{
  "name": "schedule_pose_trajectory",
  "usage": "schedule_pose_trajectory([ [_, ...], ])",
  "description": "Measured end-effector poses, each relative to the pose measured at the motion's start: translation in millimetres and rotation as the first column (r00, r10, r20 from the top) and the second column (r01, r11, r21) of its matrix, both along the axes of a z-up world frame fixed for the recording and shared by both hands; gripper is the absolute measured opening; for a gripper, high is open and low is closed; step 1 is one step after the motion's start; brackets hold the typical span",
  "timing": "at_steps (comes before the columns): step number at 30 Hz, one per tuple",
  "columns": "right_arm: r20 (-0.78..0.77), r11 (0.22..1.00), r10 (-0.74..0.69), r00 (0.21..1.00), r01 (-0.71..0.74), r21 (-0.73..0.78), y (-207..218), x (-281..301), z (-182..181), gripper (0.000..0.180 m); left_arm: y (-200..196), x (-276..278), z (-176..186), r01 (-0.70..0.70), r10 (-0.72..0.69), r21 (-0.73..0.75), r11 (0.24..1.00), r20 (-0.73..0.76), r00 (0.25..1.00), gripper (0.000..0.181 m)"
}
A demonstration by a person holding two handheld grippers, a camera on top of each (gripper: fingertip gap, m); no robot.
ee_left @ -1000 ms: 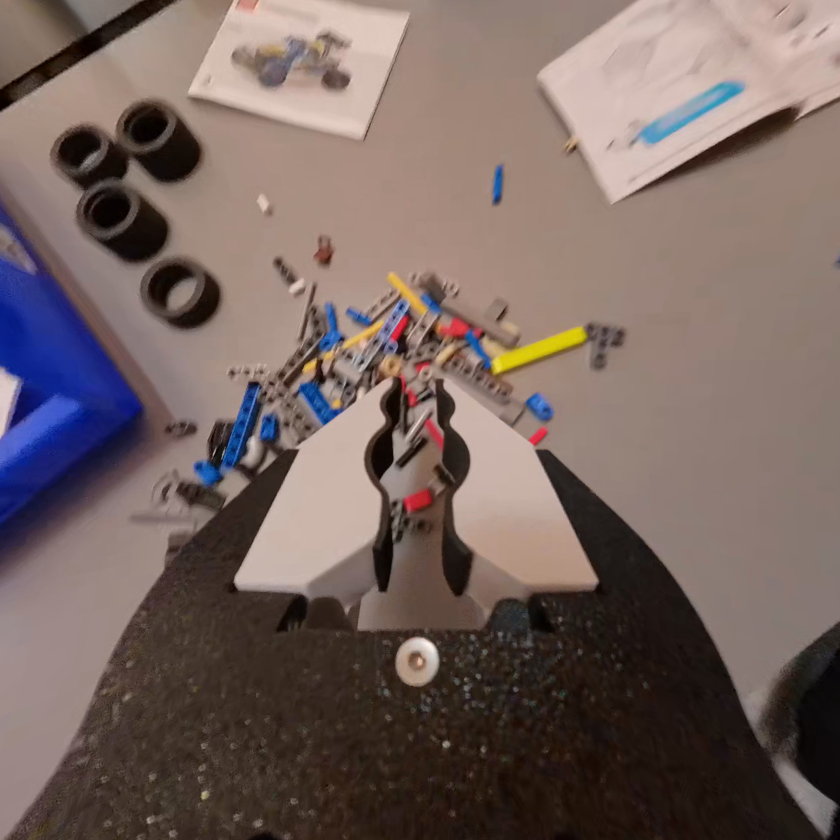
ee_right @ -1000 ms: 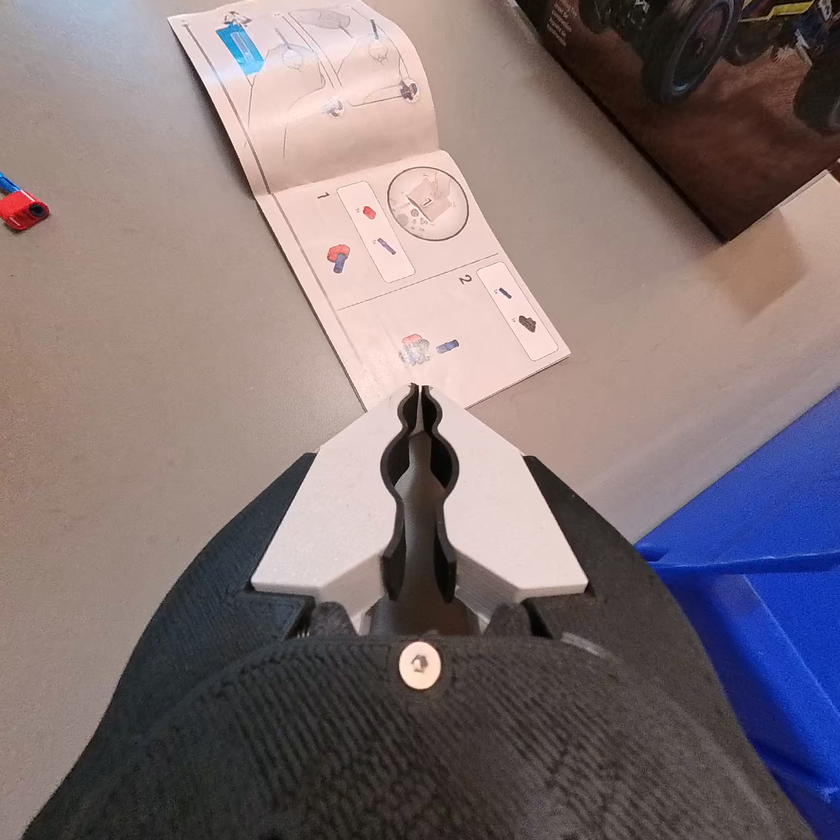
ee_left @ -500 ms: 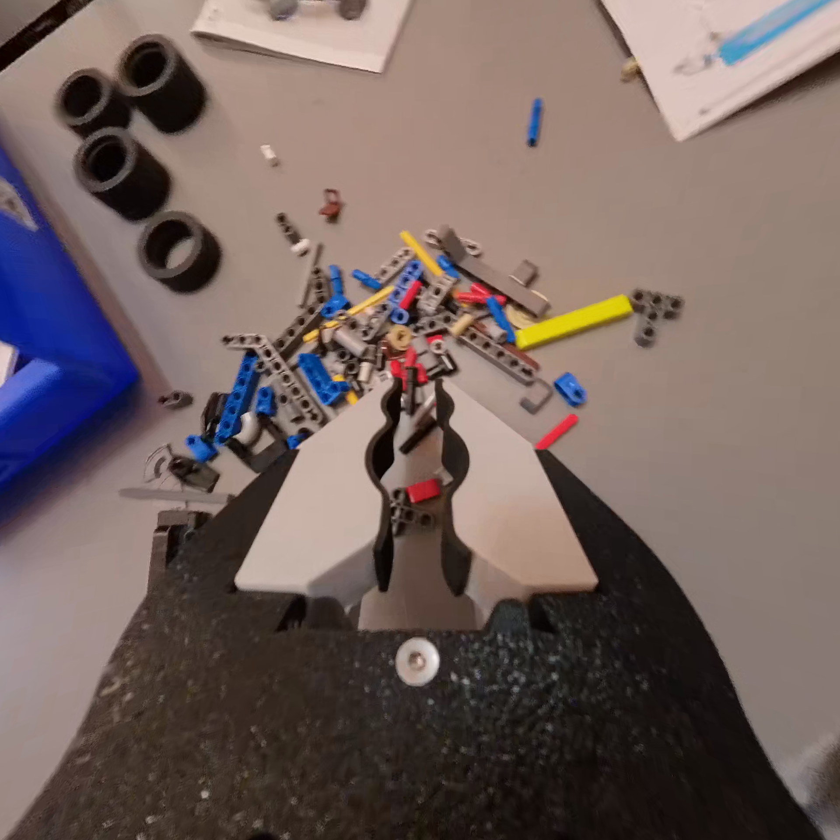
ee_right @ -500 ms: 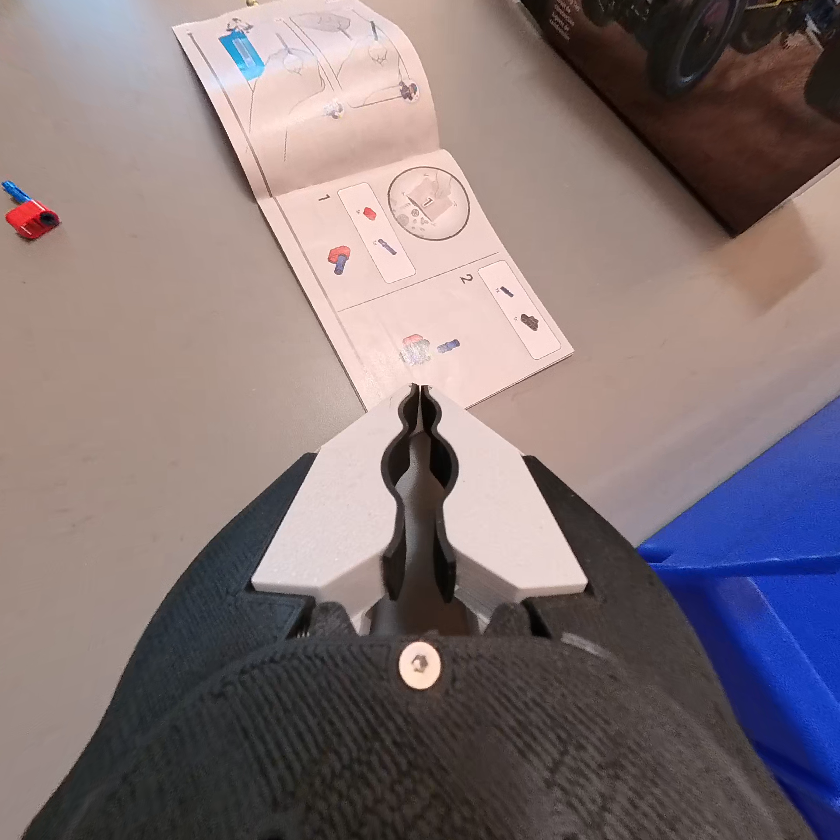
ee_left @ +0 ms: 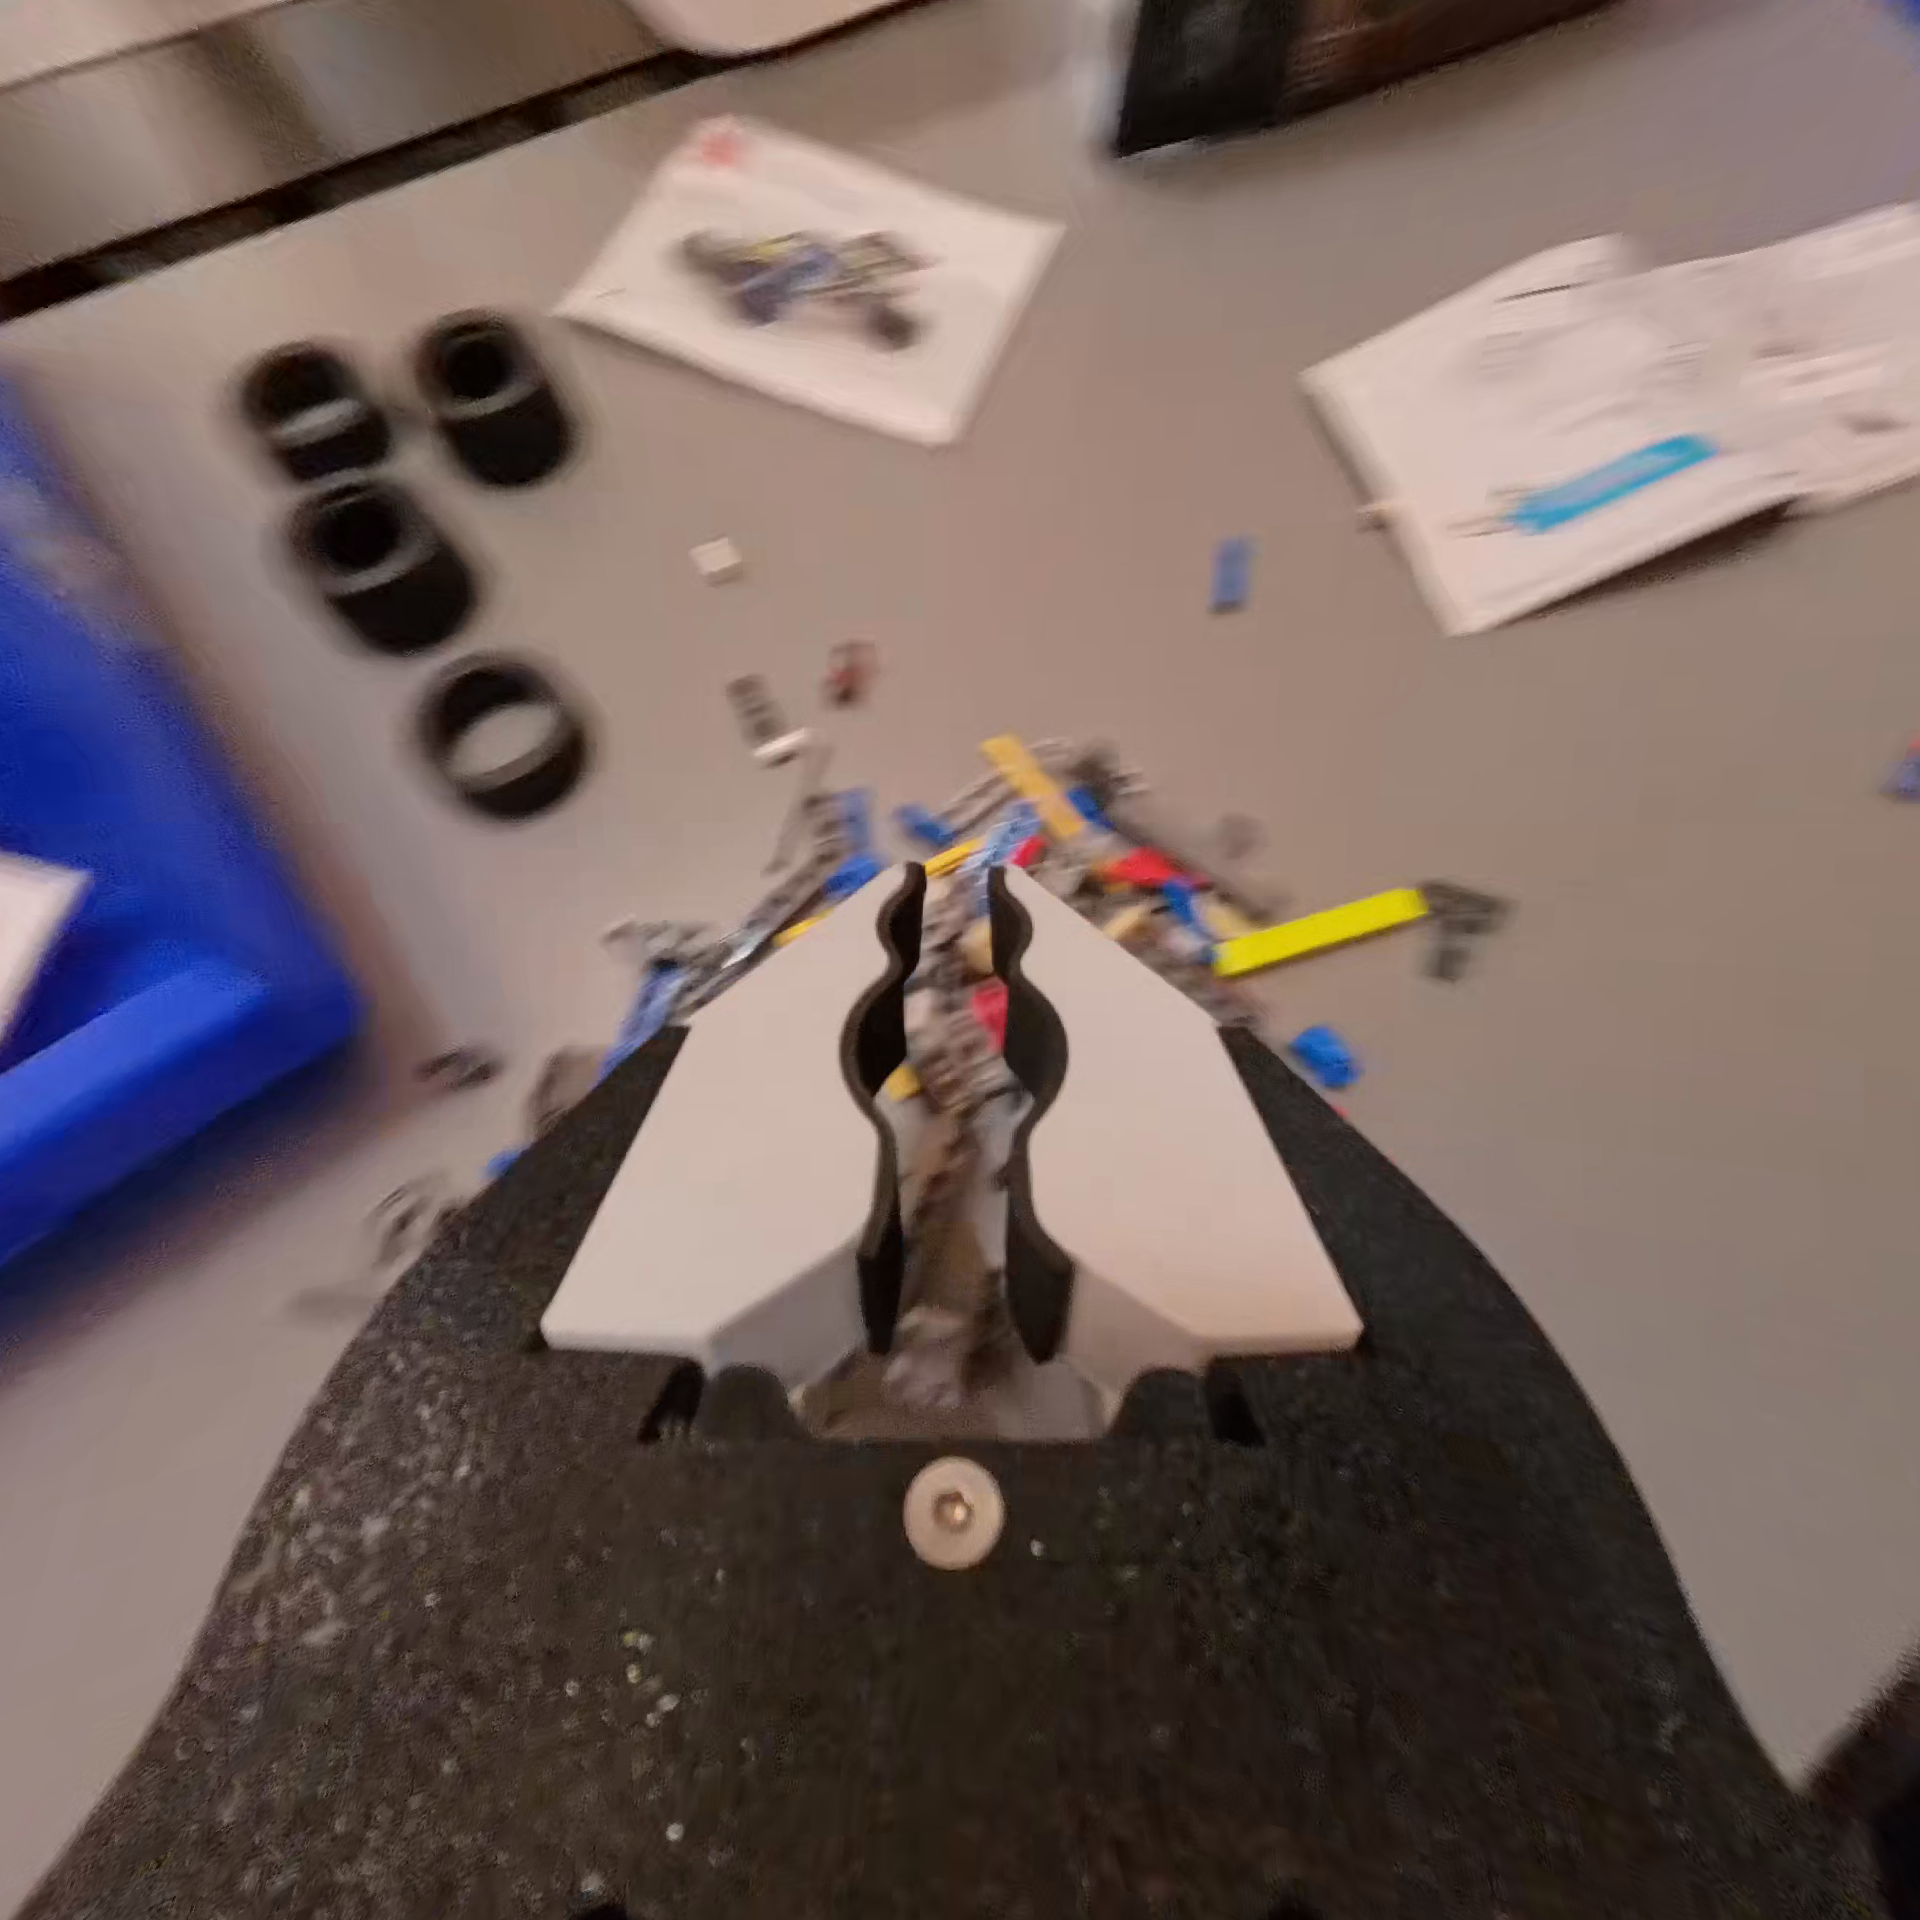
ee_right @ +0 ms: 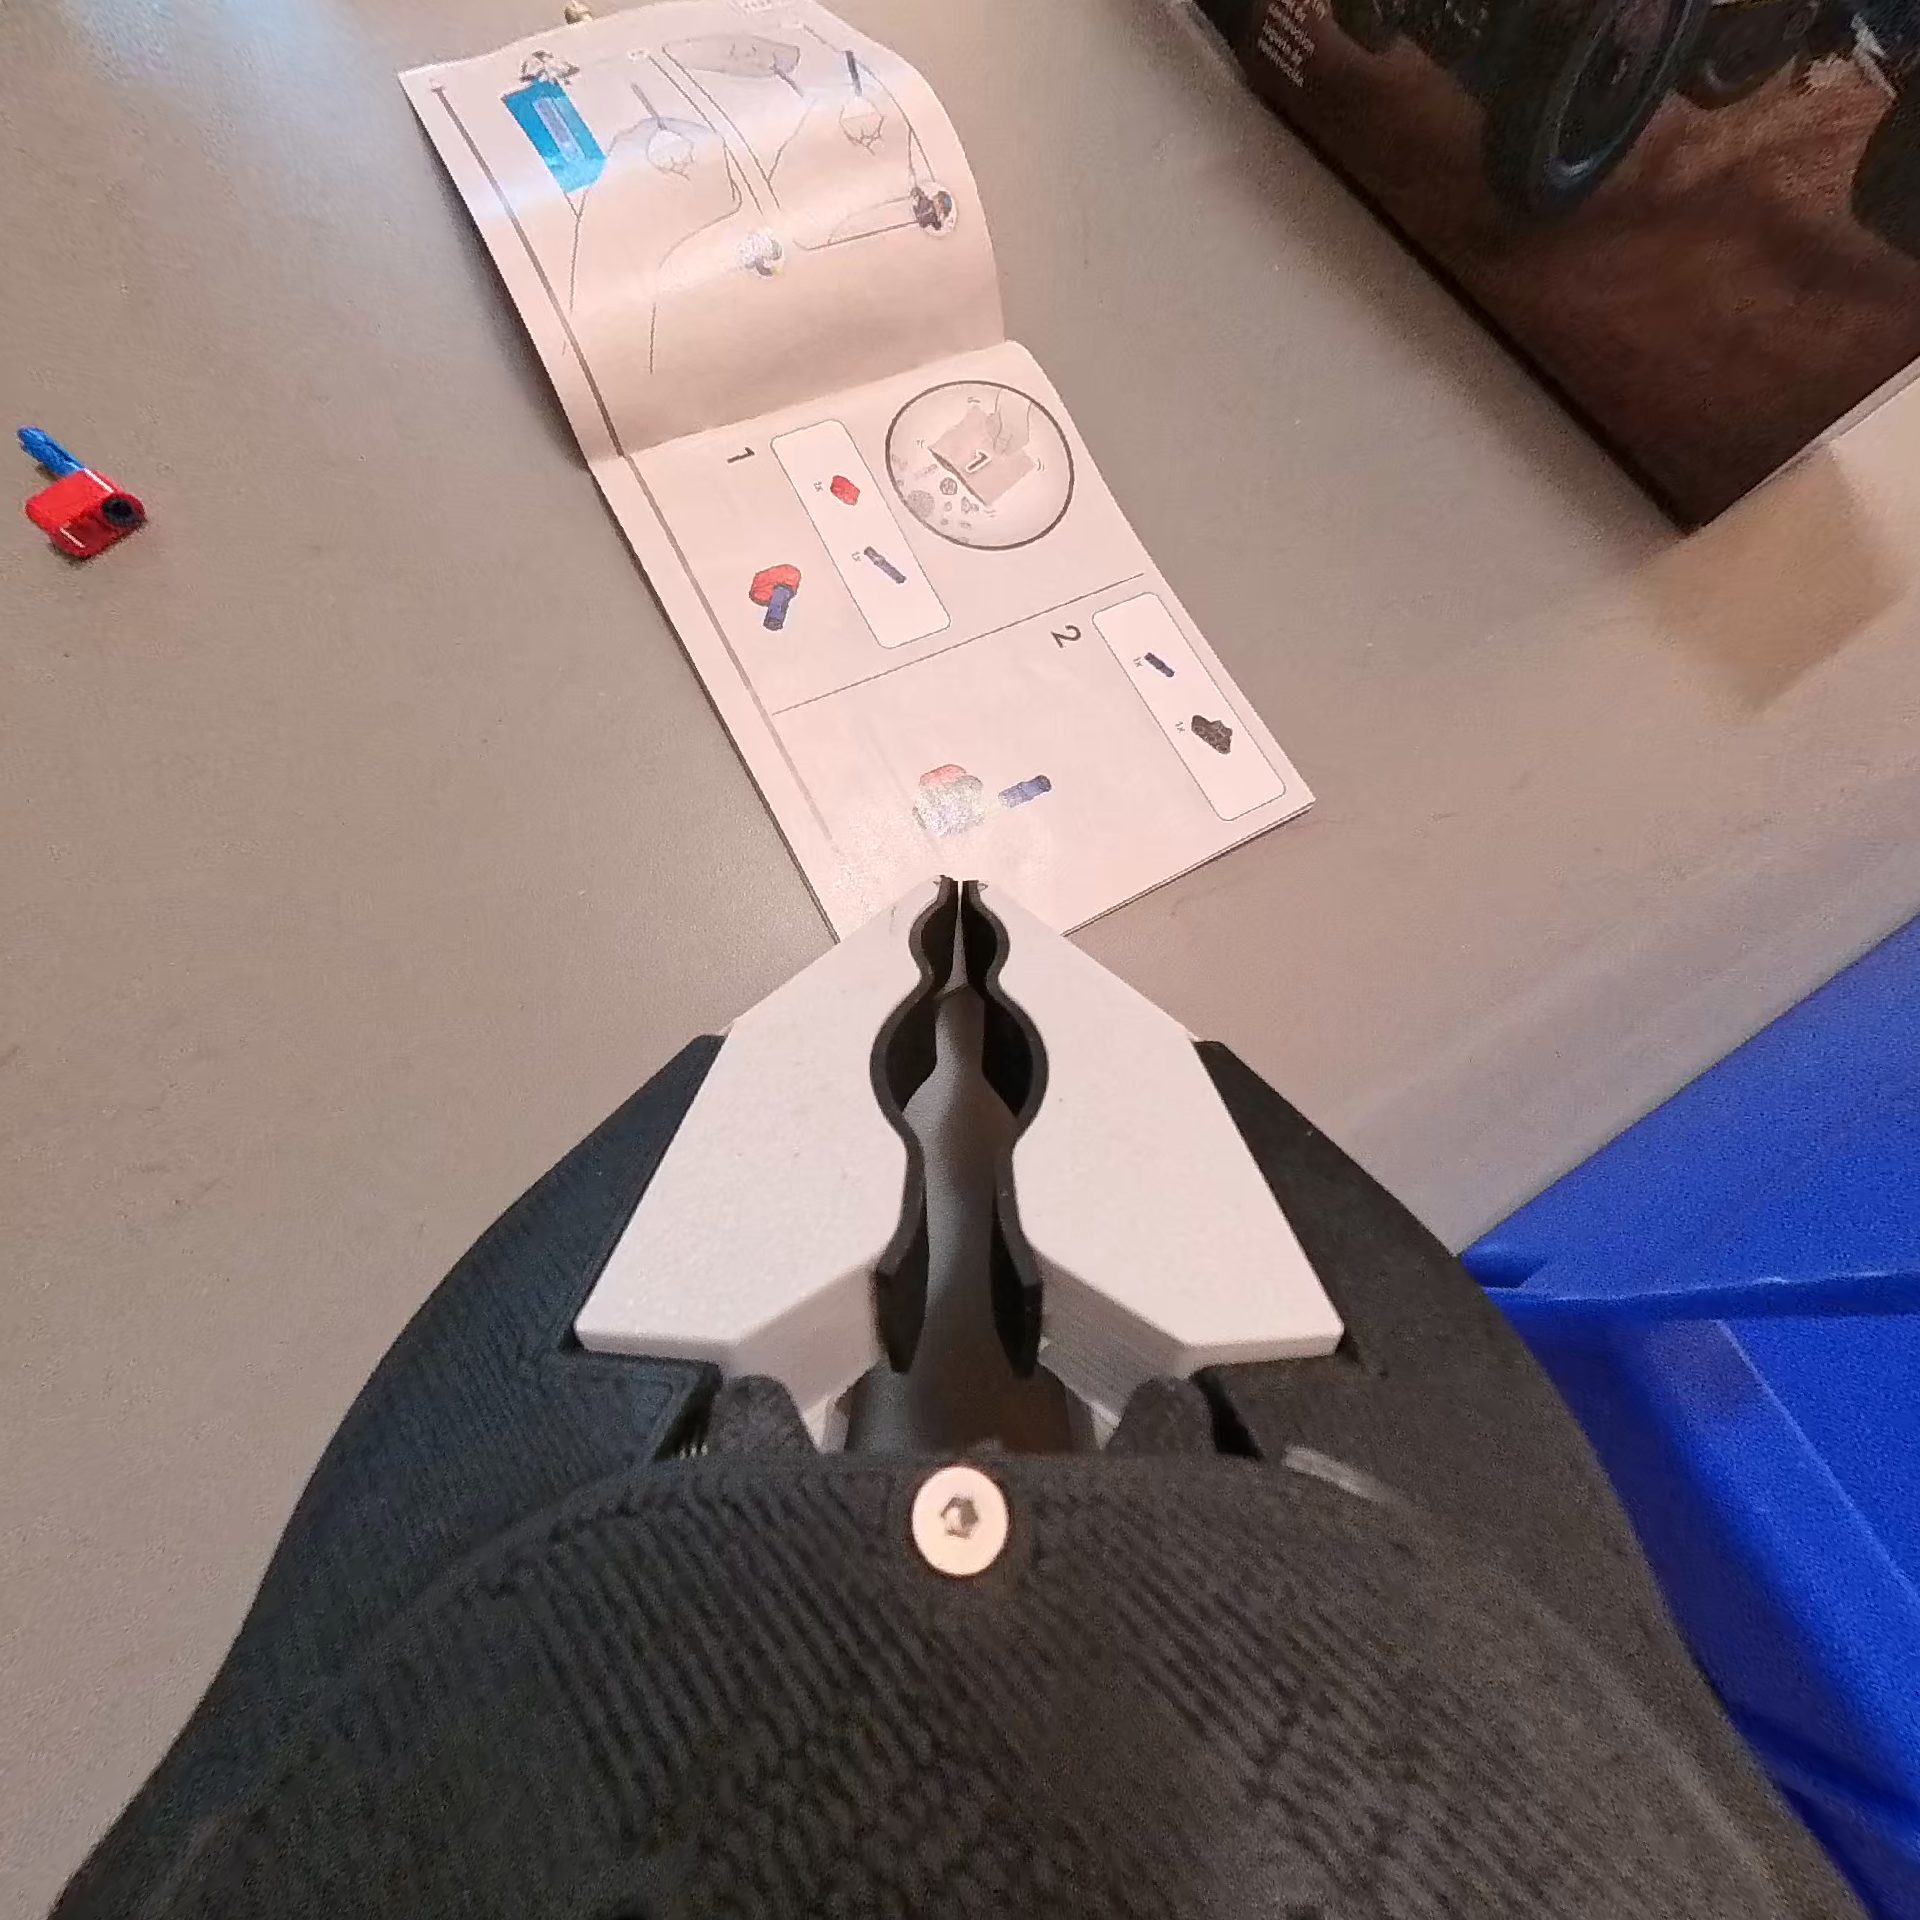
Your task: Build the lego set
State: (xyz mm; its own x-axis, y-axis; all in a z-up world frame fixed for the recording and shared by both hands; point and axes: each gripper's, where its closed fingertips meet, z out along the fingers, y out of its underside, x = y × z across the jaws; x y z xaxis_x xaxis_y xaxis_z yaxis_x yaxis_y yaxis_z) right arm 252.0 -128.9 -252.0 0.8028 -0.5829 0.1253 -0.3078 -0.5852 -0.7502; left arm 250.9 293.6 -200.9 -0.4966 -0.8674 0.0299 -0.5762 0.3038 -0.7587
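A pile of small lego pieces point(ee_left: 1060, 894) in blue, grey, red and yellow lies on the grey table, with a long yellow beam point(ee_left: 1320, 930) at its right. My left gripper point(ee_left: 956, 883) is slightly open and empty, held above the near side of the pile; the view is blurred. Several black tyres point(ee_left: 499, 738) stand at the left. My right gripper point(ee_right: 958, 888) is shut and empty, just short of the near edge of the open instruction booklet point(ee_right: 862, 499). A small red piece with a blue pin point(ee_right: 78, 499) lies alone at the left.
Blue bins stand at the left of the left wrist view point(ee_left: 135, 935) and at the right of the right wrist view point(ee_right: 1745, 1351). The dark set box point(ee_right: 1621, 187) lies at the far right. A second booklet point(ee_left: 821, 270) and the open booklet point(ee_left: 1621, 416) lie beyond the pile. There is about 45 cm between the tips of the two grippers.
My left gripper has tilted up and drawn back, so the pile sits lower and nearer and both booklets show again. The right gripper has barely moved.
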Motion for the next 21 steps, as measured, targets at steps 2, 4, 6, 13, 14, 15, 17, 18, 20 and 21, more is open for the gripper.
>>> schedule_pose_trajectory([
  [2, -0.005, 1.000, -0.001, 1.000, 0.001, 0.004, 0, 0, 0, 0.000, -31, -3, -6, 0.117, -0.117, -0.014, 0.993, -0.043, 0.992, 0.017],
  [4, -0.012, 1.000, -0.001, 1.000, 0.001, 0.009, 0, 0, 0, 0.000, -41, 2, -23, 0.168, -0.159, 0.106, 0.980, -0.088, 0.983, 0.019],
  [6, -0.015, 1.000, -0.001, 1.000, 0.001, 0.011, 0, 0, 0, 0.000, -44, 10, -34, 0.188, -0.170, 0.190, 0.963, -0.109, 0.979, 0.019],
  [13, -0.012, 1.000, -0.001, 1.000, 0.001, 0.009, 0, 0, 0, 0.000, -60, 16, -46, 0.243, -0.213, 0.201, 0.949, -0.161, 0.964, 0.020],
  [14, -0.015, 1.000, -0.001, 1.000, 0.001, 0.012, 0, 0, 0, 0.000, -60, 16, -46, 0.242, -0.210, 0.213, 0.947, -0.161, 0.964, 0.019],
  [15, -0.019, 1.000, -0.001, 1.000, 0.001, 0.014, 0, 0, 0, 0.000, -59, 15, -46, 0.249, -0.215, 0.231, 0.941, -0.162, 0.963, 0.018],
  [17, -0.020, 1.000, -0.001, 1.000, 0.001, 0.015, 0, 0, 0, 0.000, -57, 11, -43, 0.277, -0.243, 0.253, 0.927, -0.158, 0.957, 0.019],
  [18, -0.018, 1.000, -0.001, 1.000, 0.001, 0.014, 0, 0, 0, 0.000, -55, 11, -40, 0.273, -0.243, 0.248, 0.929, -0.144, 0.959, 0.018],
  [20, -0.015, 1.000, -0.001, 1.000, 0.001, 0.011, 0, 0, 0, 0.000, -48, 13, -36, 0.248, -0.220, 0.249, 0.936, -0.135, 0.966, 0.016],
  [21, -0.016, 1.000, -0.001, 1.000, 0.001, 0.012, 0, 0, 0, 0.000, -44, 15, -37, 0.237, -0.208, 0.270, 0.933, -0.134, 0.969, 0.015],
])
